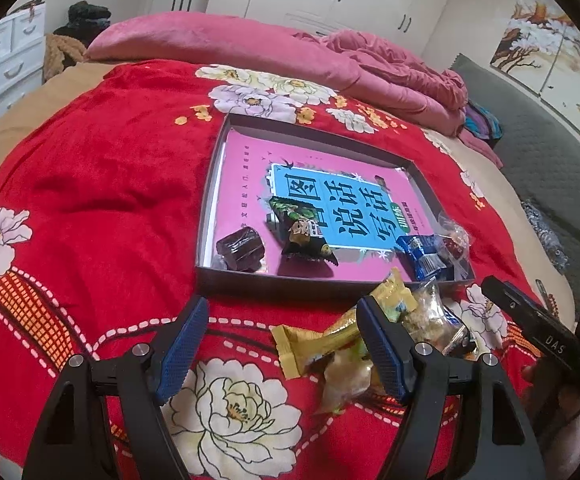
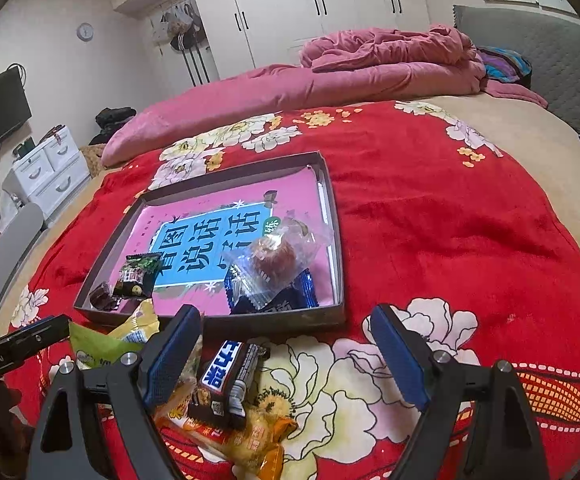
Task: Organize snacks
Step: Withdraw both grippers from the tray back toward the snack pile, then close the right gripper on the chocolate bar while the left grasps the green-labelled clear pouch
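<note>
A shallow dark box (image 1: 329, 280) (image 2: 218, 322) with a pink and blue book in its bottom lies on the red flowered blanket. Inside it are a dark brown candy (image 1: 240, 250) (image 2: 102, 296), a green-black packet (image 1: 303, 232) (image 2: 138, 274), a blue packet (image 1: 423, 258) (image 2: 286, 300) and a clear-wrapped reddish snack (image 1: 453, 240) (image 2: 274, 256). Loose snacks lie in front of the box: yellow-gold wrappers (image 1: 313, 348) (image 2: 250, 436) and a dark chocolate bar (image 2: 226, 380). My left gripper (image 1: 282, 356) is open above the blanket, left of the pile. My right gripper (image 2: 286, 356) is open, the chocolate bar by its left finger.
A pink quilt (image 1: 329, 60) (image 2: 329, 76) is bunched at the far side of the bed. White drawers (image 1: 6, 56) (image 2: 50, 168) and wardrobes stand beyond. The other gripper's black body (image 1: 545, 332) (image 2: 14, 348) shows at each view's edge. Grey padded headboard (image 2: 549, 48) is at right.
</note>
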The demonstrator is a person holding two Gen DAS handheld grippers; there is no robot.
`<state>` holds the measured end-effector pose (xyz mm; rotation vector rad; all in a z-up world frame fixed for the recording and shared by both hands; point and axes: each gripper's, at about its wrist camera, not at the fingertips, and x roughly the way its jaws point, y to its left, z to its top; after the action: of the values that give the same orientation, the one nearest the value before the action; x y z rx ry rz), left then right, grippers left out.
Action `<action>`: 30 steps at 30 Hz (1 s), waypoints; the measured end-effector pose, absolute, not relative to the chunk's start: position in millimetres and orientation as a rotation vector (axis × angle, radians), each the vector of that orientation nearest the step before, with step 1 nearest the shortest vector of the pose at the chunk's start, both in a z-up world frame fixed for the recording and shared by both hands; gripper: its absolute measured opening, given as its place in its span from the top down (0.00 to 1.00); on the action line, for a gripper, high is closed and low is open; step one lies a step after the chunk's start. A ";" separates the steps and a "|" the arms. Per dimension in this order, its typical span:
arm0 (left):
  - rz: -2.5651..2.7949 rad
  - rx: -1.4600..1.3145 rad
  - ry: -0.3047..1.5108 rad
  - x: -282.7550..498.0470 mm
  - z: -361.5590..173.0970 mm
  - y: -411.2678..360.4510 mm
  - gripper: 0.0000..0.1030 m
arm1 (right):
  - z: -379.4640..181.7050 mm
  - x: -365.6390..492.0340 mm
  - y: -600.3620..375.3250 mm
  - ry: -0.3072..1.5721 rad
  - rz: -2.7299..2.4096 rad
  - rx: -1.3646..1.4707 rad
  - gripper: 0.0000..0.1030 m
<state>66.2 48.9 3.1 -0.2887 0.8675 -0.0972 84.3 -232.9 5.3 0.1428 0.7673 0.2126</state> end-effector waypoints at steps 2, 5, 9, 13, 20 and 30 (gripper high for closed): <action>-0.098 -0.286 0.868 63.9 3.8 48.9 0.25 | 5.5 82.6 -232.4 0.768 0.213 0.141 0.16; -0.107 -0.276 0.872 60.5 4.0 47.2 0.25 | 5.2 81.2 -232.0 0.772 0.214 0.145 0.16; -0.118 -0.255 0.876 57.6 4.3 44.3 0.25 | 4.3 77.5 -230.2 0.780 0.217 0.140 0.16; -0.125 -0.237 0.886 54.1 3.5 42.2 0.25 | 3.3 73.3 -227.6 0.786 0.219 0.130 0.16; -0.145 -0.227 0.915 49.0 -0.9 40.1 0.25 | 2.8 68.4 -225.7 0.794 0.216 0.125 0.16; -0.166 -0.159 0.953 43.5 -6.8 24.3 0.25 | -0.1 58.1 -223.4 0.822 0.195 0.104 0.16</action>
<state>43.5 24.3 -6.8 -0.1587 0.9527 -0.1664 58.1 -223.4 -0.1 0.1043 0.8216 0.1949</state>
